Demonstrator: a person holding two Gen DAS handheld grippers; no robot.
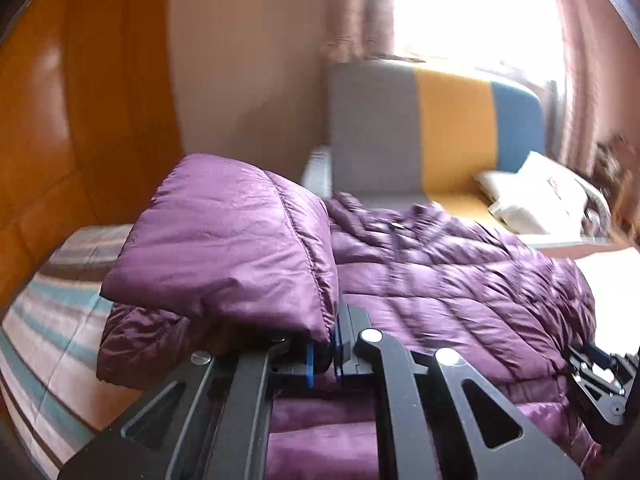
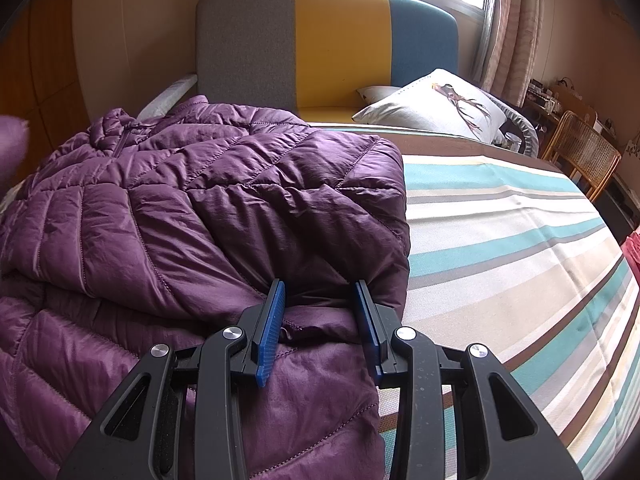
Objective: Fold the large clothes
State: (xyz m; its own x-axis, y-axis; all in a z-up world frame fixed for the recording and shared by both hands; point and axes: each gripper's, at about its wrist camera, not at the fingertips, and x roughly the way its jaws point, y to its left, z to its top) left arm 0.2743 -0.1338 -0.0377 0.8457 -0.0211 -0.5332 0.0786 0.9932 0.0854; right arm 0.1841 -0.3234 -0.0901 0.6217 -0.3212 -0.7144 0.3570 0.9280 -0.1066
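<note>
In the left wrist view, the left claw (image 1: 322, 354) at lower centre is clenched on a sleeve end of the quilted purple puffer jacket (image 1: 440, 280), lifted over the garment. In the right wrist view, the right claw (image 2: 320, 320) grips a thick bunched fold at the jacket's edge, lower centre. The jacket lies on the striped bedsheet (image 2: 500, 240). Judged step: folding the sleeve inward; next calls for laying it flat across the body, then releasing

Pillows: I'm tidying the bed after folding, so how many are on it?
2. A white pillow with a bird print lies at the headboard, and a grey pillow peeks out behind it. The jacket may hide more.
</note>
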